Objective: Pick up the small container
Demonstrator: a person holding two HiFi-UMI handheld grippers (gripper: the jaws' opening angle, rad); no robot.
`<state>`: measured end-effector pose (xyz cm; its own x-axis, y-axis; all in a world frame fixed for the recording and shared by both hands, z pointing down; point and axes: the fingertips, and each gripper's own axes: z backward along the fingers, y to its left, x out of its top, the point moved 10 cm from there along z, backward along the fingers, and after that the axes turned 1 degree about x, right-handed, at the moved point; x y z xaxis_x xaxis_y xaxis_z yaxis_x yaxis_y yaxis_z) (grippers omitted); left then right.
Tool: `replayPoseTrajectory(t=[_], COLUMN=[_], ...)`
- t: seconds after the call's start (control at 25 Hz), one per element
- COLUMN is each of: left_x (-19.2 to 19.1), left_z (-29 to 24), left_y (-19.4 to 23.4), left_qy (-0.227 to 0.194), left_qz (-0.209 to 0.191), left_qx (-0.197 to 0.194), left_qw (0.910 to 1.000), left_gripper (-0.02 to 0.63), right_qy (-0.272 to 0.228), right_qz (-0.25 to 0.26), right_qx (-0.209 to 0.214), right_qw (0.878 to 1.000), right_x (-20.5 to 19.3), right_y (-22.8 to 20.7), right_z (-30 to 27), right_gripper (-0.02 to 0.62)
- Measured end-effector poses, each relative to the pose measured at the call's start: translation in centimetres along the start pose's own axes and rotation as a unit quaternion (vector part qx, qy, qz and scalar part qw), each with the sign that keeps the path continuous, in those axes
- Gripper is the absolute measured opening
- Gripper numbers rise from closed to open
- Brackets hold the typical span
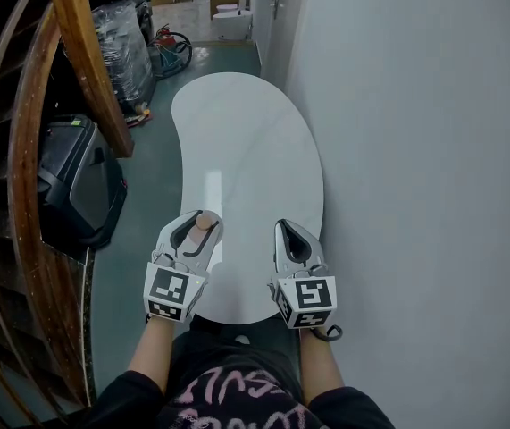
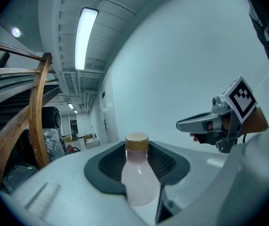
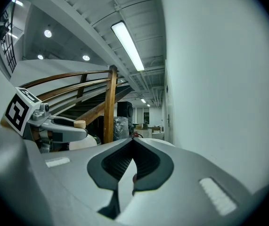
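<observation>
A small pale bottle (image 2: pixel 139 178) with a tan cap (image 2: pixel 137 142) sits upright between the dark ribbed pads of my left gripper (image 1: pixel 203 222), which is shut on its body. In the head view only the cap (image 1: pixel 204 222) shows, above the near end of the white table (image 1: pixel 246 141). My right gripper (image 1: pixel 290 232) hovers to the right of it at about the same height, its jaws together with nothing in them. The right gripper view shows those jaws meeting at the tips (image 3: pixel 133 140), with the left gripper and the bottle's cap (image 3: pixel 80 124) off to the left.
A curved wooden stair railing (image 1: pixel 85 61) runs along the left. Below it stands a black machine (image 1: pixel 76 181), and a plastic-wrapped bundle (image 1: pixel 122 47) is farther back. A plain white wall (image 1: pixel 415 150) borders the table's right side. Grey-green floor lies between the table and the railing.
</observation>
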<state>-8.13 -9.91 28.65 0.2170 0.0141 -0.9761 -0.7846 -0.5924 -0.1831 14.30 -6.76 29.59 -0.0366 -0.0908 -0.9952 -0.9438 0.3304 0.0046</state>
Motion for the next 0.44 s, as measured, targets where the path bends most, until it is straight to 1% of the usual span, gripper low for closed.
replayPoseTrajectory(t=[0.44], left_x=[-0.08], left_z=[0.26], left_y=[0.32], left_qy=[0.000], left_qz=[0.000], left_qx=[0.009], left_qw=[1.0000], left_gripper=[0.141], right_qy=[-0.001], right_qz=[-0.003], right_qx=[0.007], right_qw=[1.000], right_x=[-0.02], right_y=[0.21], right_z=[-0.34], right_gripper=[0.008])
